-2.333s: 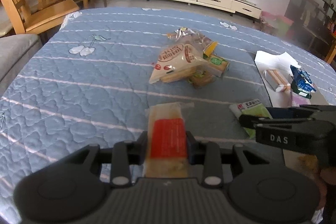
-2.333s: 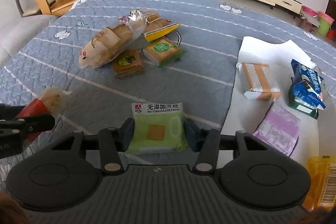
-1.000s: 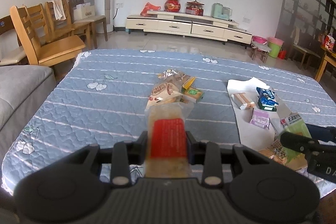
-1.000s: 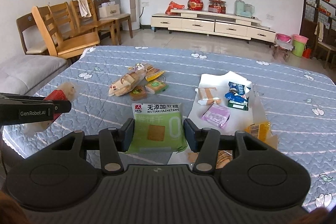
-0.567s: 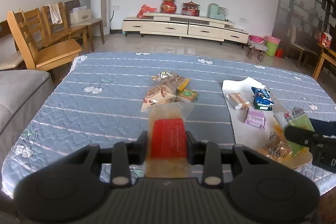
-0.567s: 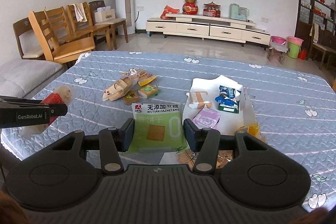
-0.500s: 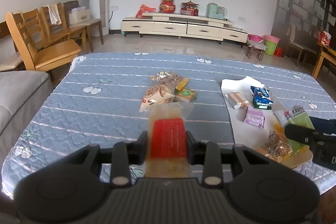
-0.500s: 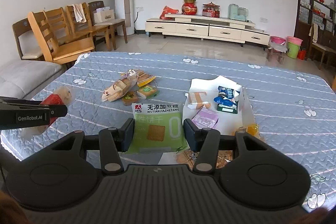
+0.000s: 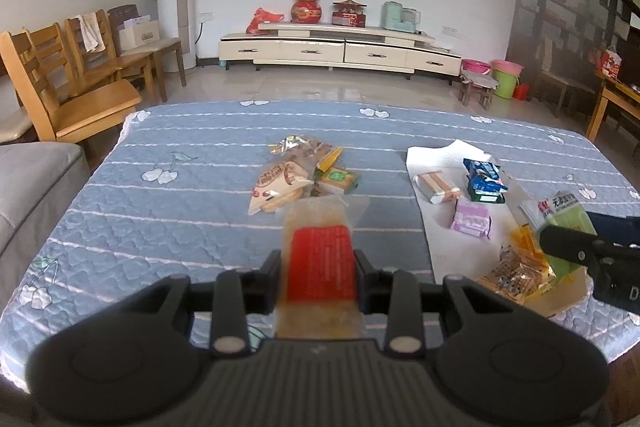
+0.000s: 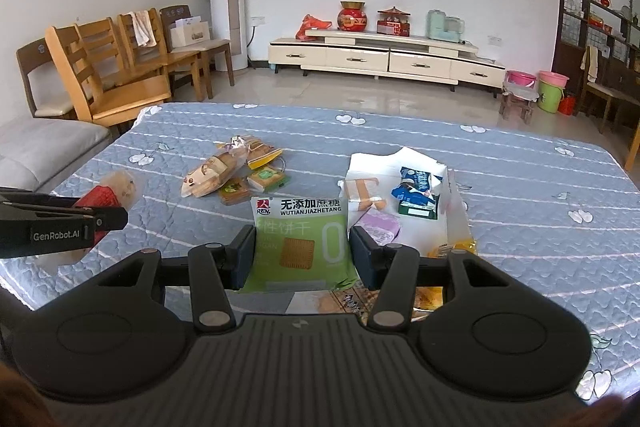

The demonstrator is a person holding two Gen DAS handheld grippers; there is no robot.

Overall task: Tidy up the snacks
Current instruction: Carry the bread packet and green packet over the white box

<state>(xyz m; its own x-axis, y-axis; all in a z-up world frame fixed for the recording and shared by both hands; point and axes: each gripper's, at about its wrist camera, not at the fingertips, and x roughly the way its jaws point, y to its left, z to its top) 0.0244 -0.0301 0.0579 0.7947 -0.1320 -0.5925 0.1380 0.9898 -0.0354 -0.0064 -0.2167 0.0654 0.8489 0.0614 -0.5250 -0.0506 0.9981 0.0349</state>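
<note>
Two snack packets are being held above the near edge of the table (image 9: pixel 168 211), one per gripper. The red-labelled packet (image 9: pixel 322 269) is being clamped between the fingers (image 9: pixel 271 277) of the left gripper (image 9: pixel 318 277); its clear end is sticking out ahead of the pads. In the right wrist view the same packet (image 10: pixel 105 201) is being seen side-on at the far left, with the left gripper (image 10: pixel 60 223) closed round it.

The green biscuit packet (image 10: pixel 301 243) is being gripped by the right gripper (image 10: pixel 303 255), fingers (image 10: pixel 243 257) pressed against both its side edges, white header strip pointing forward. In the left wrist view that packet (image 9: pixel 566 217) is being seen at the right edge, above the paper sheet, with the right gripper (image 9: pixel 592 251) only partly in frame.

A loose pile (image 10: pixel 232 173) is lying mid-table: a long bread bag, a yellow wrapper, a green-topped square pack and a darker square pack, touching or overlapping.

A white paper sheet (image 10: pixel 370 161) is lying to the right of the pile, well apart from it. On it: a tan-striped white pack (image 10: pixel 362 193), a blue bag (image 10: pixel 416 185) resting on a green-and-white box, a purple packet (image 10: pixel 380 227) near the sheet's front. A yellow-orange wrapper (image 10: pixel 452 249) is being partly hidden behind the right gripper's body.

The table is being covered by a blue quilted cloth with cherry prints.
</note>
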